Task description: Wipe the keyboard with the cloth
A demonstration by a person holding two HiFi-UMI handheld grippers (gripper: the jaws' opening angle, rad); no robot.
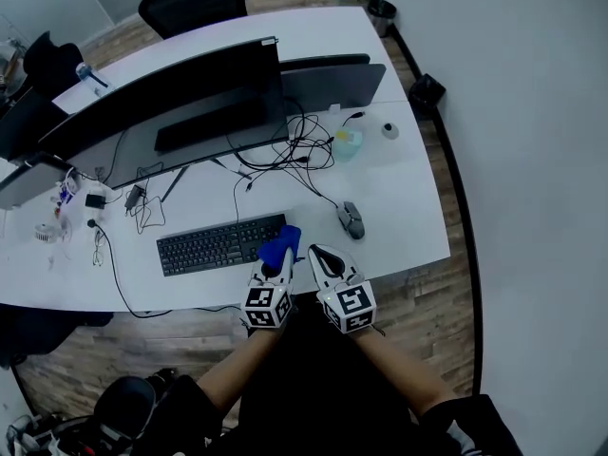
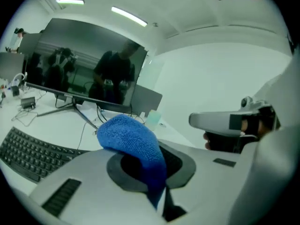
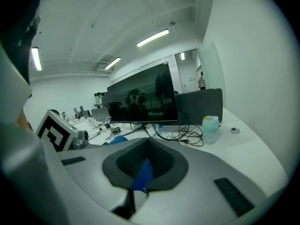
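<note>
Noted forearms [image 1: 242, 373] nearest, then left gripper [image 1: 281, 262] pinched tight on blue cloth [image 2: 131, 137], wad bunched above its pads; right gripper [image 1: 321, 256] just beside, pressed together too, sliver of blue caught between its pads. Found cloth over right end of keyboard [image 1: 214, 245], contact unclear, near front edge of desk [image 1: 408, 226], mouse [image 1: 351, 219] close to the right, monitor [image 1: 180, 112] beyond. Judged cloth soft, light and limp, likely to fold or slip off the keys; best held by a bunched wad rather than one corner, pressed lightly along the rows so as not to drag keyboard.
</note>
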